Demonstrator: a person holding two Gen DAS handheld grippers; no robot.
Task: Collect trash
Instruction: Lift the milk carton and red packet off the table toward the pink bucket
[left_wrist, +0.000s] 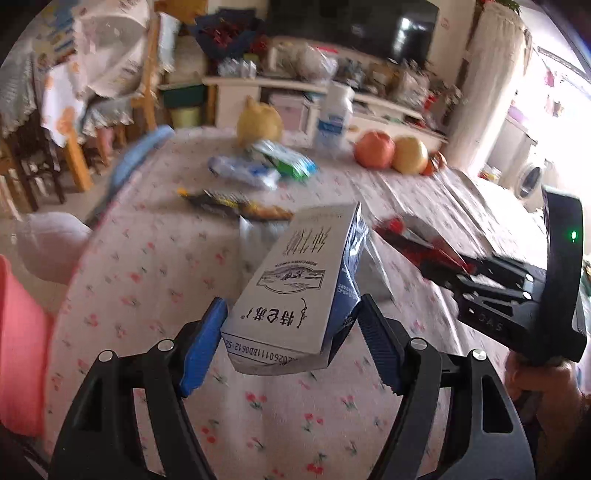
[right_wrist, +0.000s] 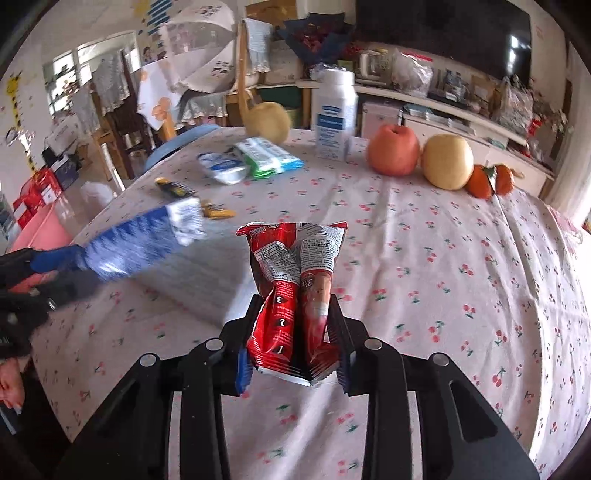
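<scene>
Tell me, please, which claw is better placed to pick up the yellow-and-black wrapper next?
Neither yet: the left claw grips the milk carton, the right claw the red packet. Once emptied, left: the wrapper lies on its side.

One milk carton (left_wrist: 295, 288), one red packet (right_wrist: 295, 291), one bottle (right_wrist: 336, 114), one apple (right_wrist: 393, 149), two pears (right_wrist: 447, 160), two tangerines (right_wrist: 489, 180), perhaps three wrappers (right_wrist: 269, 157).
</scene>
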